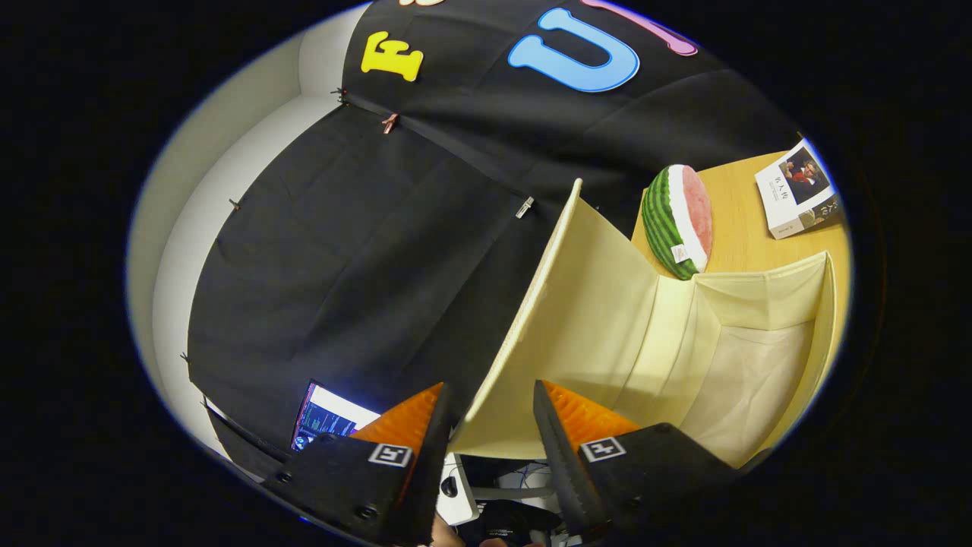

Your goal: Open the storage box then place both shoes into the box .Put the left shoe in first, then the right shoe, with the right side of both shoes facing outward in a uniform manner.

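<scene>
the tool (490, 414) is parted, its fingers astride the raised lid (577, 319) edge of the open cream storage box (759, 365) on the bench (748, 228). book (797, 190) cover writing too small to read.

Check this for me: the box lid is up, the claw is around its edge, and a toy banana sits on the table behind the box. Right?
Not quite. The gripper view shows a watermelon toy, not a banana, on the table behind the box. The lid is up, its edge between the claw's open fingers.
</scene>
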`<act>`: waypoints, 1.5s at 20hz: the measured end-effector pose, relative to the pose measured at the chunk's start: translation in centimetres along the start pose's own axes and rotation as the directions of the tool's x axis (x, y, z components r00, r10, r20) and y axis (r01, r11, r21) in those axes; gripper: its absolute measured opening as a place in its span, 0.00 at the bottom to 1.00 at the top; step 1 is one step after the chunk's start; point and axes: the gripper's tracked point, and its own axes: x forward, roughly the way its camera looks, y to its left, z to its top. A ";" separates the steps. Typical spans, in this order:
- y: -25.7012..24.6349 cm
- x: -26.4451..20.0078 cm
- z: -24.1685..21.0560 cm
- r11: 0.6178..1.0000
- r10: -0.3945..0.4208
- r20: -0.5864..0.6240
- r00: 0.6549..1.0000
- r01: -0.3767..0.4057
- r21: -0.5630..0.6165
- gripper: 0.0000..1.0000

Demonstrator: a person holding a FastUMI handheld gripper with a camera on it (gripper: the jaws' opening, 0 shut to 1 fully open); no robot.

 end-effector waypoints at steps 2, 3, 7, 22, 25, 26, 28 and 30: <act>-0.2 -0.1 0.4 1.000 0.000 0.017 1.000 0.000 0.002 0.85; -0.6 -0.6 0.9 1.000 -0.010 0.031 0.999 0.010 -0.003 0.97; -1.8 -2.4 2.7 0.998 -0.055 0.097 0.994 0.056 -0.012 0.98; -19.1 -27.4 0.3 0.648 -0.698 0.282 0.658 0.748 -0.142 0.98; -23.4 -31.7 -2.7 0.560 -0.792 0.228 0.566 0.823 -0.097 0.96; -24.5 -32.9 -3.8 0.536 -0.816 0.201 0.543 0.839 -0.089 0.95; -26.8 -34.6 -6.4 0.495 -0.853 0.141 0.503 0.864 -0.090 0.86; -28.9 -35.4 -8.6 0.466 -0.875 0.085 0.476 0.877 -0.120 0.80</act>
